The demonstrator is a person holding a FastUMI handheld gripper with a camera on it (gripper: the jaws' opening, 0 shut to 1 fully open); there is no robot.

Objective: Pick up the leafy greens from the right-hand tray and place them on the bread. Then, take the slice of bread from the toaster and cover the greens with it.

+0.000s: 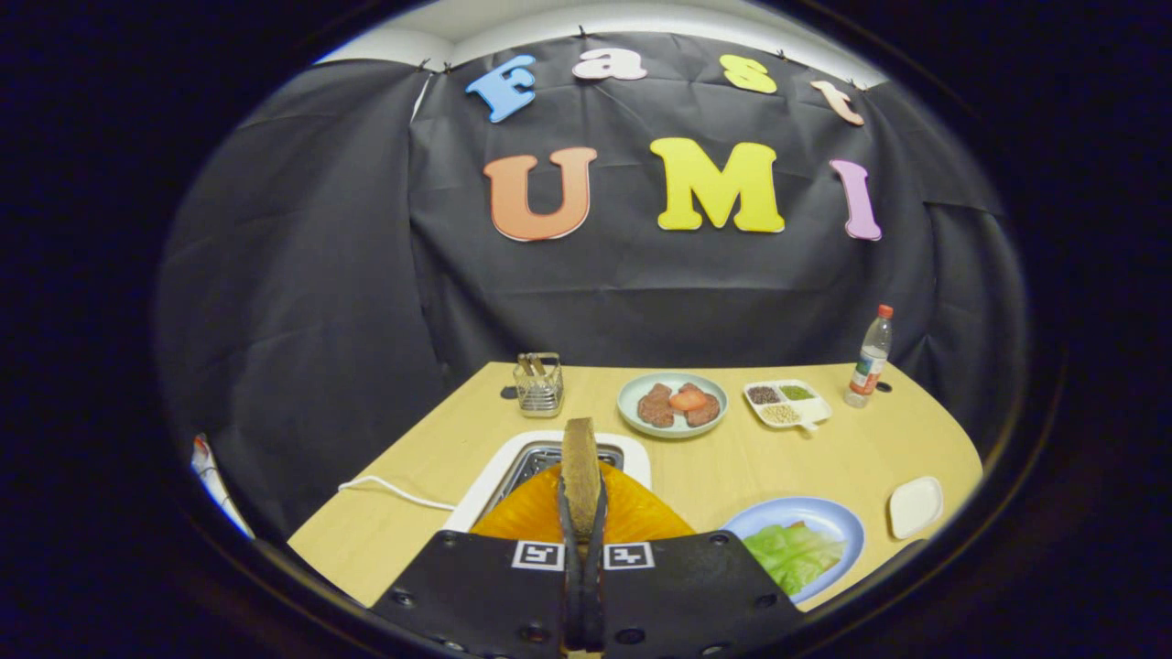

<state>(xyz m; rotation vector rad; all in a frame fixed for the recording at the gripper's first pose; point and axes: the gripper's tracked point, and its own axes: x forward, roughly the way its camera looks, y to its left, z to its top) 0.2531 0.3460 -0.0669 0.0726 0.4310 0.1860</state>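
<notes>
1. Gripper point(582, 513): jaws drawn nearly together and pinching a slice of bread point(580, 471) held on edge, its thin side facing the camera. Both fingers point(566, 526) press its faces, so the grip reads as firm.
2. Landmark for what follows: the toaster point(549, 460), white body with dark slots. The slice stands just over its near end, above a ribbed orange piece point(632, 513) that lies between the fingers and the toaster; I cannot tell what that piece is.
3. Step in hand, by my reading: carry the slice off the toaster to cover the greens. Advice: keep the pinch steady, lift clear of the slots before moving sideways, then tip the slice from edge-on to flat before lowering.
4. Leafy greens point(793, 552): right of the toaster and nearer than its far end, lying on a blue plate point(829, 514). No bread under them that I can make out, so the first half of the task looks unfinished.
5. Right of that plate, a small white dish point(916, 506).
6. Beyond the toaster: wire holder point(538, 384) just behind; plate with meat and tomato point(673, 405) behind and right; divided tray point(786, 404) further right; bottle point(871, 358) farthest right.
</notes>
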